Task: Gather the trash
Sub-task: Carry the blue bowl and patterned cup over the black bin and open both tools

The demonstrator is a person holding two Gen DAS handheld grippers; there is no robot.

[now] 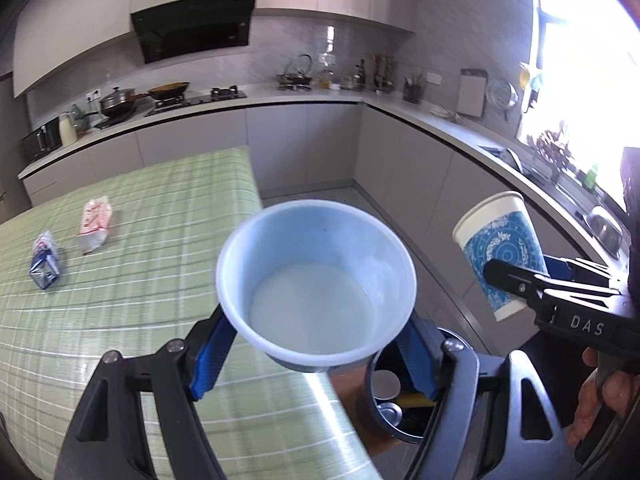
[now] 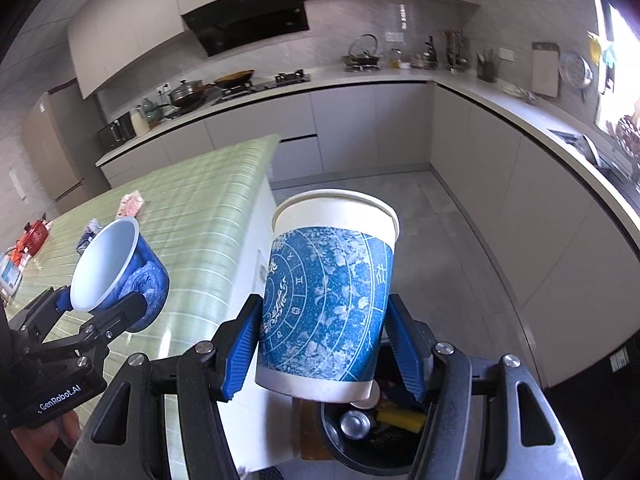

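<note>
**Two paper cups carried to the bin**

While both claws hang over the floor beside the table, each carries one piece of trash. The left gripper (image 1: 316,344) is closed on a short blue paper bowl (image 1: 316,284), its blue pads (image 1: 212,356) pressing the lower wall from either side, mouth tilted toward the camera, nothing visible inside. The right gripper (image 2: 324,344) is closed on a tall paper cup (image 2: 328,292) with a blue printed band; its pads bear on the lower half of the cup, rim uppermost and tipped slightly away.

Handling, as a judgement: both vessels look light, thin-walled and easily crushed. The firmest hold is low on the wall, near the base ring, where each claw already sits; a squeeze near the open rim would likely fold it. The printed surface seems smooth, so a loose hold may let a cup slip.

Directly below and just ahead of both claws stands a round black trash bin (image 2: 360,452), already holding a metal can (image 2: 355,424), a yellow item and a small white lid. Behind the left claw, on the green checked tablecloth (image 1: 140,280), two wrappers lie well apart from it: a pink packet (image 1: 95,224) and a blue packet (image 1: 45,260).
</note>
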